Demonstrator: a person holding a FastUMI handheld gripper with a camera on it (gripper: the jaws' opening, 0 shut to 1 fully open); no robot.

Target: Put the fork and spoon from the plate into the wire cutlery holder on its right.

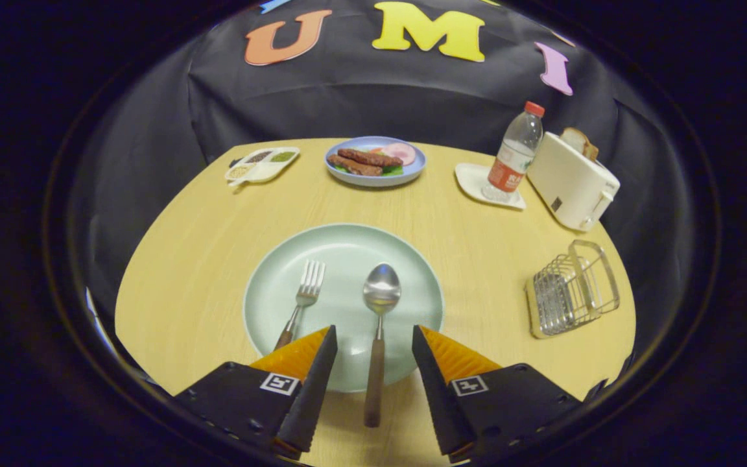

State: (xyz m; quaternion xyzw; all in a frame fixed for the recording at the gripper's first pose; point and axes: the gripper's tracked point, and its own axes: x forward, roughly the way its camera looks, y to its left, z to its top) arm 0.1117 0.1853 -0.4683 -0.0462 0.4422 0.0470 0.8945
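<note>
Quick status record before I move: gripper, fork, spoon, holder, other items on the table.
gripper: open, spoon handle between the fingers, nothing gripped
spoon: on green plate, handle past the near rim
fork: on plate, left of spoon
wire holder: right of plate, no cutlery inside
far side: food plate, bottle, toaster

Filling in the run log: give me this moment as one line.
gripper: open, spoon handle between fingers, ungripped | fork: on plate, beside spoon | holder: right of plate, no cutlery inside
</note>
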